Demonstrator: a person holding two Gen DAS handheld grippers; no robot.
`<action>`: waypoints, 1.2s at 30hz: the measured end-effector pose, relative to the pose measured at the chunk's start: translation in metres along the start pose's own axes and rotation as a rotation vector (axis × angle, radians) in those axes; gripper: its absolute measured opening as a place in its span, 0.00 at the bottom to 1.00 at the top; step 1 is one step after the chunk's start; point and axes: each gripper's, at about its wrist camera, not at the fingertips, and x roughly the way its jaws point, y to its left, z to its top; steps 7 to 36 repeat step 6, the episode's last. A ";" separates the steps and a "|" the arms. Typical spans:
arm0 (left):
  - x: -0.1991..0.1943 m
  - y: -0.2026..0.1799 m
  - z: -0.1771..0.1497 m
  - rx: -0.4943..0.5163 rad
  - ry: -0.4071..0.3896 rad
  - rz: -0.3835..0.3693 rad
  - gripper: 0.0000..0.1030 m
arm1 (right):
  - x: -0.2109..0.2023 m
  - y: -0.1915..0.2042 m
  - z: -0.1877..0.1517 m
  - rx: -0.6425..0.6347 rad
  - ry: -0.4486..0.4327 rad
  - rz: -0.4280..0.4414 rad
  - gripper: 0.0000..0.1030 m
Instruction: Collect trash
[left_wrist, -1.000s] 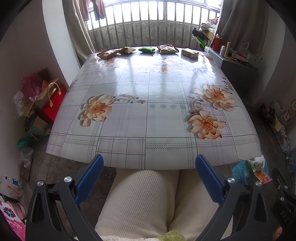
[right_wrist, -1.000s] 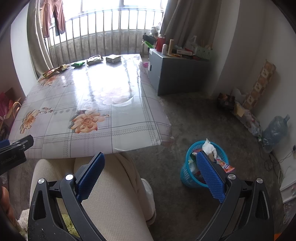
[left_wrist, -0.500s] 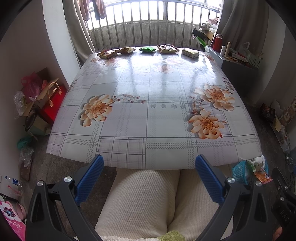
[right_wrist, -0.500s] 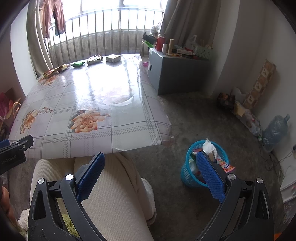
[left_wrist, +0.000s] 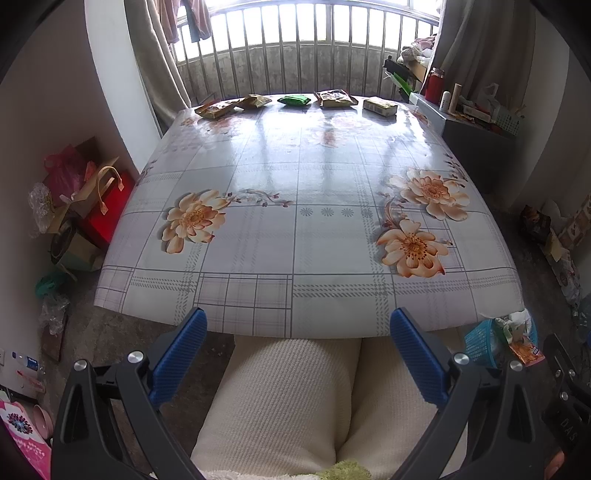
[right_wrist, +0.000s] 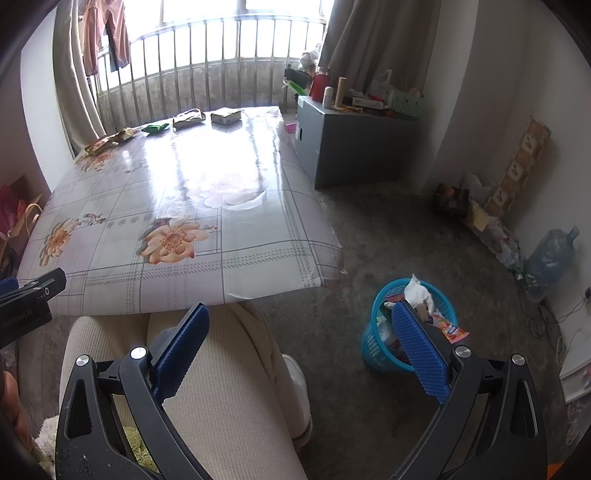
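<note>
Far across table from left gripper: wrappers.

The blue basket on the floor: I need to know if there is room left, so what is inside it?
The blue basket holds crumpled white paper and a colourful wrapper over its rim. The right gripper's finger hides the rest.
</note>
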 end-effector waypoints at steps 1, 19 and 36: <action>0.000 0.000 0.000 0.000 0.000 0.000 0.94 | 0.000 0.000 0.000 0.001 0.000 0.000 0.92; 0.000 0.001 0.000 -0.003 0.005 0.001 0.94 | 0.000 0.000 0.000 0.002 0.001 0.000 0.92; 0.000 0.001 0.000 -0.003 0.005 0.001 0.94 | 0.000 0.000 0.000 0.002 0.001 0.000 0.92</action>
